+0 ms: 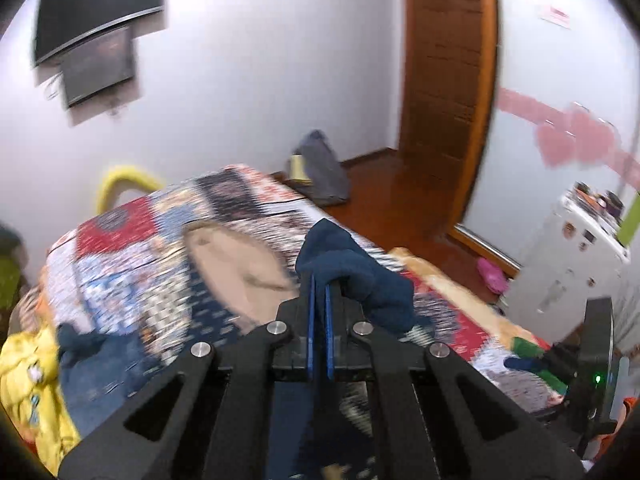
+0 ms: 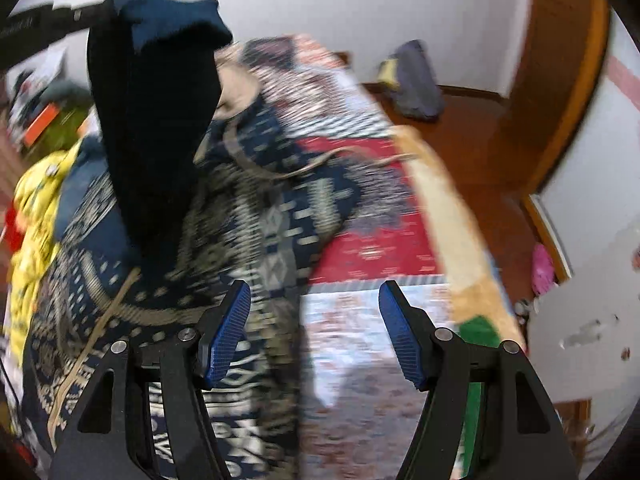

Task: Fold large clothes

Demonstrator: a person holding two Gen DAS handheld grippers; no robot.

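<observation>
A large navy patterned hoodie (image 2: 256, 216) with a beige-lined hood (image 1: 236, 268) and drawstrings lies on the patchwork bed cover (image 2: 372, 248). My left gripper (image 1: 320, 280) is shut on the hoodie's navy cuff (image 1: 352, 268) and holds it lifted above the bed. In the right wrist view that lifted sleeve (image 2: 152, 140) hangs down at the upper left from the left gripper. My right gripper (image 2: 314, 312) is open and empty, above the hoodie's right edge and the bed cover.
A yellow garment (image 1: 32, 392) lies at the bed's left side; it also shows in the right wrist view (image 2: 36, 200). A grey bag (image 1: 320, 168) sits on the wooden floor by the wall. A wooden door (image 1: 444, 80) and a white cabinet (image 1: 568, 264) stand to the right.
</observation>
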